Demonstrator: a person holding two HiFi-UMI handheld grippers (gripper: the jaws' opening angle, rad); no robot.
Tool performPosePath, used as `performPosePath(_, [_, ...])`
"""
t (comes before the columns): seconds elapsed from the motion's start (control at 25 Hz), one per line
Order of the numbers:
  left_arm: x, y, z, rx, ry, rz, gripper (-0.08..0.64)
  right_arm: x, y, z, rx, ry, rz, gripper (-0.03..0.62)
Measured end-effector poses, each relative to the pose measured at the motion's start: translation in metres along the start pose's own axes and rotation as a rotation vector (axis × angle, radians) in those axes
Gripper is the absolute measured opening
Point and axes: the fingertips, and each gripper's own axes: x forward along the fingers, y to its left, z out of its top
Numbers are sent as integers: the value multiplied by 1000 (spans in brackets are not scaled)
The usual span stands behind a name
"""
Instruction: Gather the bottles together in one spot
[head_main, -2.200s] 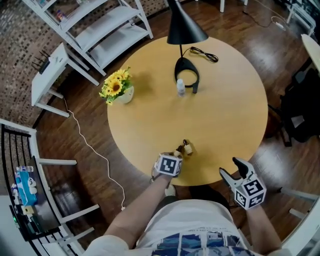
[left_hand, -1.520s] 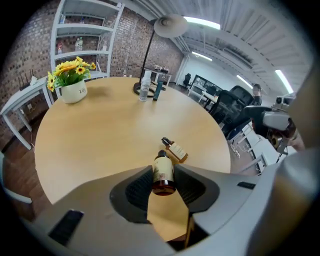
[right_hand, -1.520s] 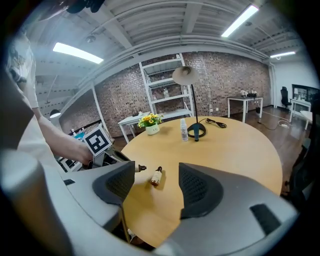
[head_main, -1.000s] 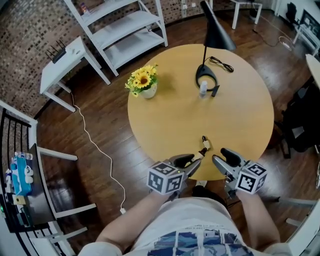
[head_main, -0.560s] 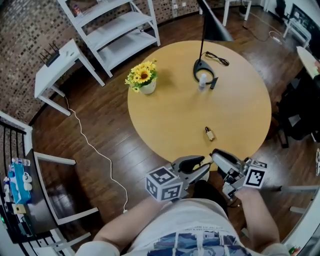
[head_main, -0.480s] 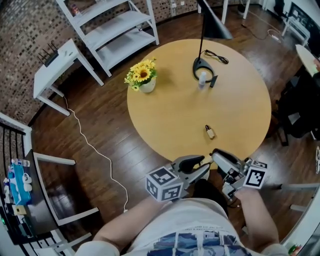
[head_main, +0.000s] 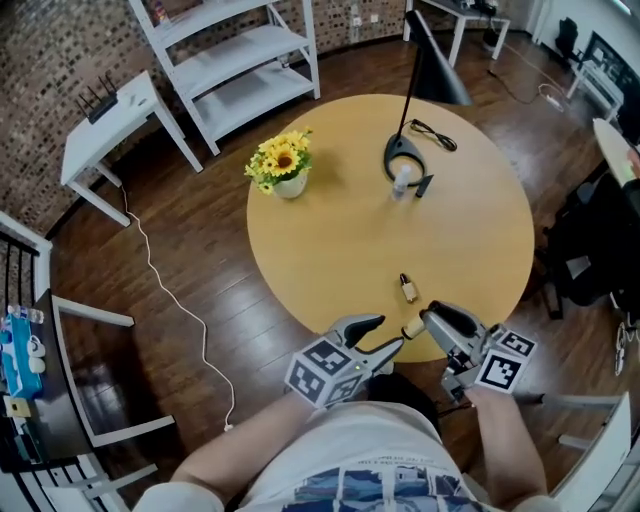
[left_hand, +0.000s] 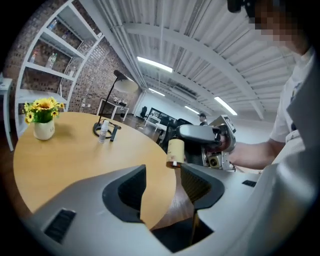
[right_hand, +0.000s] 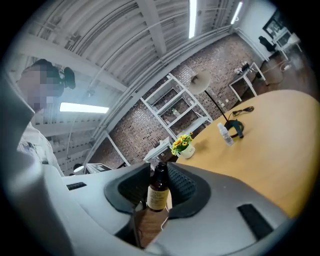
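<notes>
Brown bottle (right_hand: 159, 196) with tan label; yellow sunflowers (head_main: 279, 159); tan table (head_main: 460, 245)

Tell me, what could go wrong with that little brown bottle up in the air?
1. The brown bottle sits in the right gripper, whose jaws are closing, while the left gripper is opening, empty. A weak grip might let it slip.
2. It hangs near the table edge, with floor visible beneath it, so a fall could miss the table.
3. The small bottle on the table stands close and could get knocked.
</notes>
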Motion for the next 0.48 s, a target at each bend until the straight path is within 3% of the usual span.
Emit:
performPosePath(0.12, [13,22,5,0,36,74,216,6,-28,21,-78,24,-36,98])
performPosePath(0.48, [40,63,24,-118,49,222,218,49,-124,61,-387,175,-132,98])
